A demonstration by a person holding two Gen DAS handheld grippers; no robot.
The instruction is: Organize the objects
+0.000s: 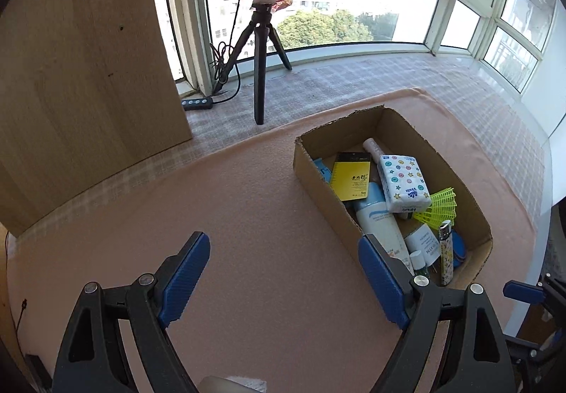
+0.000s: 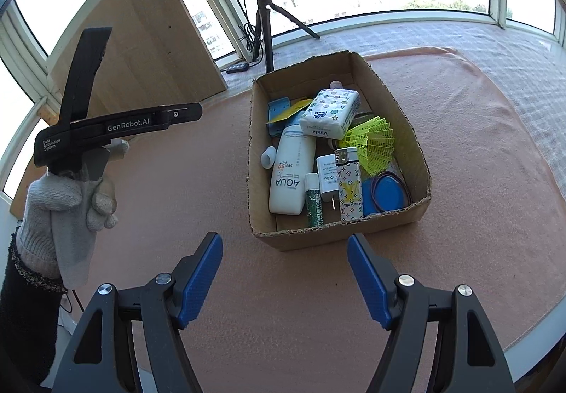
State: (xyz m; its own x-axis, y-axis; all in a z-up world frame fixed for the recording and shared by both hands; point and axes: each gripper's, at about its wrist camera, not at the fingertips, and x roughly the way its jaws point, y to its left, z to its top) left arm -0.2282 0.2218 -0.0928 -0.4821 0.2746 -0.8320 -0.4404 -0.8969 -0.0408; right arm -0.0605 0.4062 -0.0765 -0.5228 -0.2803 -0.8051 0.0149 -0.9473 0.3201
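Observation:
A cardboard box [image 2: 260, 152] [image 1: 318, 187] stands on the pink cloth, filled with several items: a white sunscreen bottle [image 2: 290, 173], a tissue pack [image 2: 330, 114] [image 1: 403, 182], a yellow shuttlecock [image 2: 375, 140] [image 1: 438, 205], a patterned lighter [image 2: 349, 186] [image 1: 446, 253], a white charger [image 2: 327, 173], a yellow card [image 1: 352, 178] and a blue lid [image 2: 387, 196]. My left gripper [image 1: 283, 281] is open over bare cloth, left of the box, nothing between its fingers. My right gripper [image 2: 284, 281] is open just in front of the box's near wall, holding nothing. In the right wrist view a gloved hand [image 2: 67, 209] holds the left gripper's body.
A ring light on a black tripod [image 1: 260, 74] [image 2: 265, 39] stands behind the box by the window, with a cable and controller [image 1: 198, 103]. A wooden panel [image 1: 88, 74] rises at the left. The pink cloth [image 1: 247, 216] ends at the table's white edge [image 1: 544, 233].

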